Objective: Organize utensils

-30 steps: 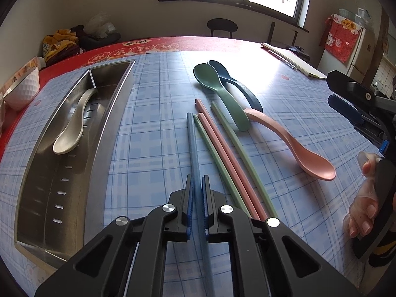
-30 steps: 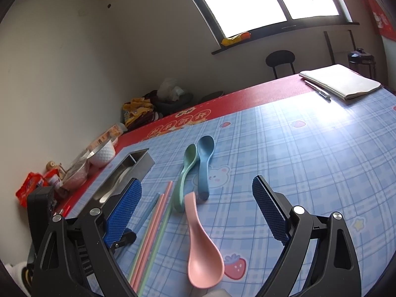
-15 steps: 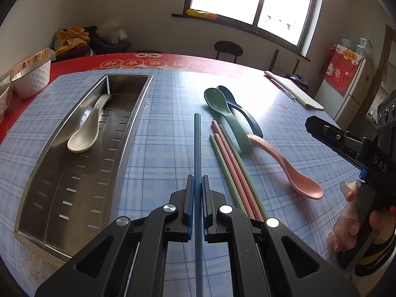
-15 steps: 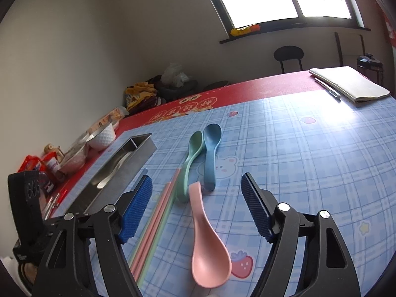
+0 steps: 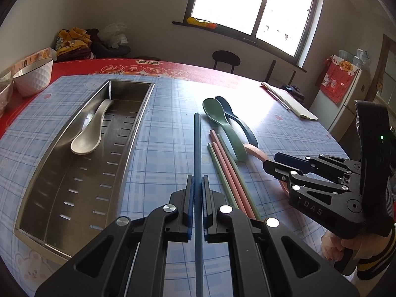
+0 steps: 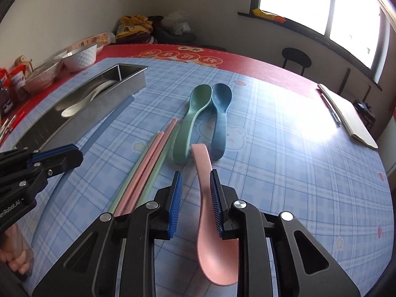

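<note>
White bowl (image 5: 33, 75) far left on the red edge of the surface (image 5: 160, 153). Steel tray (image 5: 61, 188) next, long, slotted floor, one beige spoon (image 5: 90, 130) lying inside toward its far end. Left tool (image 5: 196, 193) clamped tight on a blue chopstick (image 5: 197, 143), stick runs straight ahead between the pads, tip lifted off the blue plaid cloth, just right of the tray. Right of it pink and green chopsticks (image 5: 227, 170) lie bundled on the surface, then green spoon (image 5: 224, 128) and dark blue spoon (image 5: 236, 121) side by side, bowls at the far end. Right tool (image 6: 195, 193) straddles the pink spoon (image 6: 210, 212) handle, jaws have just been closing, now narrow; right pad at the handle, left pad still shows a gap, spoon flat on the surface. Notebook (image 6: 346, 116) far right
</note>
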`<state>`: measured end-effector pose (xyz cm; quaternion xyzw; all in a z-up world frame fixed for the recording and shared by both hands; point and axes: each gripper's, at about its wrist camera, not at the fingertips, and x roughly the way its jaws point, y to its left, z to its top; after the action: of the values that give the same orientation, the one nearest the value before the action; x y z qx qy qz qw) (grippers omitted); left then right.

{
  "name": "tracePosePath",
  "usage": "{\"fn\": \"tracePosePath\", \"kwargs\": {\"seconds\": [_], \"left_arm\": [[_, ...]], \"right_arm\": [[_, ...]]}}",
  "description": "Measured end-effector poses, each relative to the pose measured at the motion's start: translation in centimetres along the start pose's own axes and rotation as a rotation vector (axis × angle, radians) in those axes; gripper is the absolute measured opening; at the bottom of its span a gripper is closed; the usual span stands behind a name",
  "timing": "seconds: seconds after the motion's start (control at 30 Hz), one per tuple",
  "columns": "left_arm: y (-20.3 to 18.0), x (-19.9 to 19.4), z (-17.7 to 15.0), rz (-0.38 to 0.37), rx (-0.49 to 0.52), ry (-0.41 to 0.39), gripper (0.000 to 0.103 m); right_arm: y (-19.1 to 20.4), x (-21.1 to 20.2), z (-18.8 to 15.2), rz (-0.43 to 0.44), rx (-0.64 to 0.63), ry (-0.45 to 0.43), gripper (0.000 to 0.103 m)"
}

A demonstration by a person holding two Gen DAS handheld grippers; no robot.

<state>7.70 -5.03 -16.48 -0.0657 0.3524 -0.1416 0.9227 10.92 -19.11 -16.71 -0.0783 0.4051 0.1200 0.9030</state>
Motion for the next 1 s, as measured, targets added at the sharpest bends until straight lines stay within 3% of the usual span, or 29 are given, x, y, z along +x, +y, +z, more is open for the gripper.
{"fn": "tracePosePath", "kwargs": {"seconds": [0.17, 0.43, 0.77, 1.0], "left_arm": [[-0.1, -0.3, 0.0, -0.022, 0.002, -0.014, 0.006], [0.3, -0.6, 0.0, -0.042, -0.011, -0.026, 0.006], [0.3, -0.8, -0.1, -0.046, -0.005, -0.033, 0.006], [0.1, -1.1, -0.1, -0.052, 0.002, -0.045, 0.006]], "right_arm": [[0.6, 0.2, -0.4, -0.075, -0.056, 0.034, 0.022], [-1.1, 1.2, -0.1, -0.132, 0.040, 0.053, 0.011], [-3.5, 1.5, -0.4, -0.043, 0.176, 0.040, 0.009], [-5.3, -1.8, -1.7, 0.054, 0.283, -0.139, 0.008]]}}
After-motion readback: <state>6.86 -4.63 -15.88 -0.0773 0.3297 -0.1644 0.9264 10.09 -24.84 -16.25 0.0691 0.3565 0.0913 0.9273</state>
